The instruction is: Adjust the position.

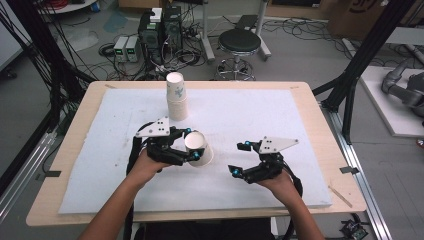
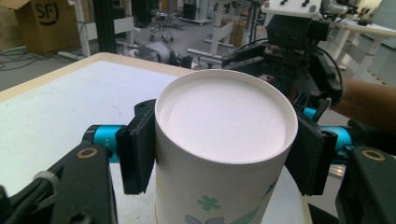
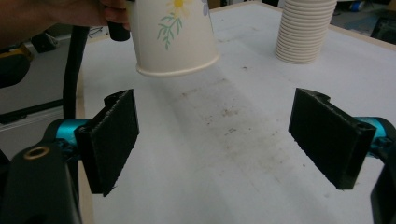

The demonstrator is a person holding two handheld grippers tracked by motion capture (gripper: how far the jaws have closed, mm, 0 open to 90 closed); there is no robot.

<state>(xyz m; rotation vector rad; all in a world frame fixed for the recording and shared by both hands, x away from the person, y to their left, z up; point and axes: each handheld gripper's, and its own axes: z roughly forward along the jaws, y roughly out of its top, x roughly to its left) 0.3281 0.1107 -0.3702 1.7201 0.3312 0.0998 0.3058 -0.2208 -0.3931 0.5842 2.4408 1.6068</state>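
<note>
Two grippers are over the white surface (image 1: 260, 107), and I look first at their jaws. My left gripper (image 1: 192, 145) has its jaws closed on a single paper cup (image 1: 198, 148): in the left gripper view one black pad presses on each side of the cup (image 2: 223, 154), just under its upper end, which there looks like a flat white disc. The cup is held off the surface, a little tilted, and in the right gripper view its rolled rim points down and its flower print is visible. My right gripper (image 1: 240, 158) holds nothing; its jaws stand wide apart, and between them I see only the stained white surface.

My left hand (image 1: 144, 167) comes in from the lower left, with the gripper pointing to the right. My right hand (image 1: 281, 181) is lower right, its gripper pointing left toward the cup, apart from it. Behind the held cup, near the far edge of the surface, a stack of cups (image 1: 176, 96) stands upright.
</note>
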